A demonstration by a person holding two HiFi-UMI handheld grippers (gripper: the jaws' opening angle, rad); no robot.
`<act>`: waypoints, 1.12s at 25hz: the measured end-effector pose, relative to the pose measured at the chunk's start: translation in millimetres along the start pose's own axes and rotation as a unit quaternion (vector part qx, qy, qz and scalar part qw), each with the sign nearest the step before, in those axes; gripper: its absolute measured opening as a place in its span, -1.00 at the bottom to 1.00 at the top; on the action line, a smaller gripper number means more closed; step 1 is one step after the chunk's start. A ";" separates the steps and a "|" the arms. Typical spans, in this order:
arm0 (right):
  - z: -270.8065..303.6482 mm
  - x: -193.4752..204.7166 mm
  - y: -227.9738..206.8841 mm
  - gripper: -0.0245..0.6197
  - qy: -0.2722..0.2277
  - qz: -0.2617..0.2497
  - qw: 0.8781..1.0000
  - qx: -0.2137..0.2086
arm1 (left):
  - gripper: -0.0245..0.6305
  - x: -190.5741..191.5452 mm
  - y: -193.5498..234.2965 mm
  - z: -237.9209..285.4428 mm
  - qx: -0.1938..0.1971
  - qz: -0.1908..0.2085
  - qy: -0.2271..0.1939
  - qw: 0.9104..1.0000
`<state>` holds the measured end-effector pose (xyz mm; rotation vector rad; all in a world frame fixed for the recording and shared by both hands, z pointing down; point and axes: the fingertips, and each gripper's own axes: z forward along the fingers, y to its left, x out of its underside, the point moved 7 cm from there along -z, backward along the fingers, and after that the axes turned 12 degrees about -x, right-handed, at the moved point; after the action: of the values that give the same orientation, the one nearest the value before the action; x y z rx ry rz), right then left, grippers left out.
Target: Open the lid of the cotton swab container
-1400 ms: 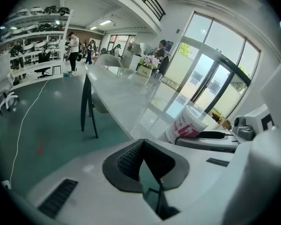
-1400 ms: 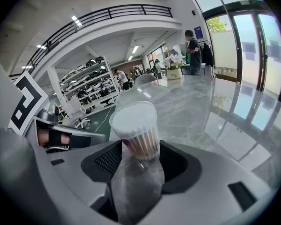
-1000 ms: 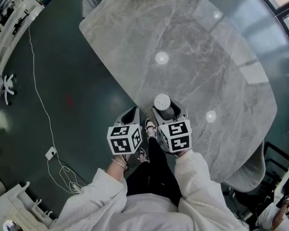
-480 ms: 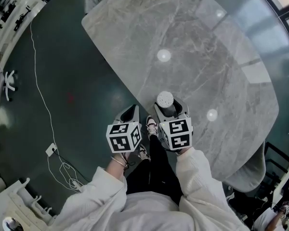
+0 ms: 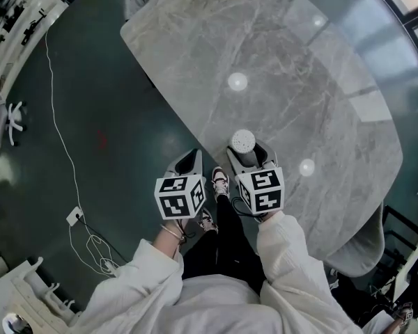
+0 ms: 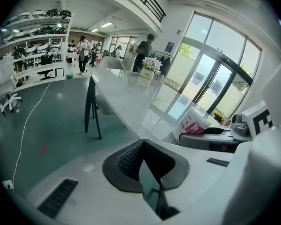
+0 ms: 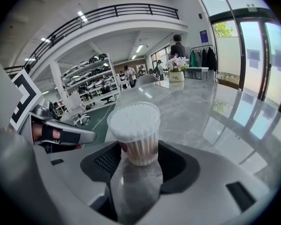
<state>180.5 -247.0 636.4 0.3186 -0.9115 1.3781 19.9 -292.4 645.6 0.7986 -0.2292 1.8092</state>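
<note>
Head view first: the cotton swab container shows only its round white top, at the near edge of the marble table. It sits between the jaws of the right gripper. The right gripper view adds the detail: both pads are pinching its clear wall. The left gripper hangs beside the table, jaws pressed together and empty. Only its view catches the container's red-and-white label.

Left gripper and right gripper side by side, both tilted down, close to the body. Arms in white sleeves, bent. Left jaws together, nothing between. Right jaws pinch container, apparently at its lower half.
</note>
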 end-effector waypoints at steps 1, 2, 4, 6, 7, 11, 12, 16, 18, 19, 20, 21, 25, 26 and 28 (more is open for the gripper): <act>-2.1 -0.3 -0.4 0.01 -0.002 0.000 1.000 0.000 | -0.90 0.0 0.0 -0.7 0.000 0.000 -0.001 1.000; -4.1 -0.9 -0.3 0.01 -0.003 0.000 1.000 0.000 | -0.90 0.0 -0.2 -1.6 0.001 -0.001 -0.001 1.000; -8.2 -2.3 0.6 0.01 -0.007 0.001 1.000 0.000 | -0.90 -0.2 -1.3 -4.1 0.003 0.000 -0.003 1.000; -12.8 -3.8 2.1 0.01 -0.012 0.002 1.000 -0.001 | -0.90 -1.4 -3.8 -8.1 0.008 0.004 -0.007 1.000; -15.3 -4.8 3.1 0.01 -0.014 0.001 1.000 -0.001 | -0.90 -2.5 -5.2 -10.8 0.010 0.005 -0.010 1.000; -27.9 -10.6 9.7 0.00 -0.023 -0.006 1.000 -0.004 | -0.90 -8.6 -9.7 -24.2 0.016 0.010 -0.026 0.999; -31.8 -11.8 12.2 0.00 -0.025 -0.007 1.000 -0.004 | -0.90 -9.6 -10.5 -28.0 0.017 0.011 -0.029 0.999; -48.6 -13.9 26.2 0.00 -0.035 -0.010 0.999 -0.006 | -0.90 -9.3 -11.9 -46.0 0.023 0.014 -0.044 0.999; -57.9 -15.3 34.2 0.00 -0.041 -0.010 0.999 -0.012 | -0.90 -9.6 -13.6 -56.2 0.028 0.017 -0.051 0.998; -62.9 -16.0 37.8 0.00 -0.044 -0.011 0.999 -0.016 | -0.90 -10.1 -15.3 -61.1 0.032 0.020 -0.056 0.998; -68.1 -16.7 41.1 0.00 -0.046 -0.012 0.999 -0.019 | -0.90 -10.6 -17.5 -66.0 0.036 0.024 -0.060 0.997; -73.4 -17.8 44.1 0.00 -0.049 -0.014 0.998 -0.021 | -0.90 -11.2 -20.1 -71.1 0.040 0.029 -0.065 0.997; -97.9 -32.1 51.6 0.00 -0.067 -0.009 0.997 -0.025 | -0.90 -19.3 -31.5 -92.0 0.059 0.051 -0.087 0.993; -104.4 -38.0 52.4 0.00 -0.072 -0.008 0.997 -0.025 | -0.90 -23.0 -34.7 -96.7 0.063 0.055 -0.093 0.992; -117.4 -49.7 53.3 0.00 -0.080 -0.012 0.996 -0.020 | -0.90 -30.2 -41.5 -105.2 0.073 0.062 -0.104 0.990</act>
<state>177.6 -190.3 510.4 0.4126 -1.0637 1.3237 19.6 -245.3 538.5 1.0989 -0.2893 1.8740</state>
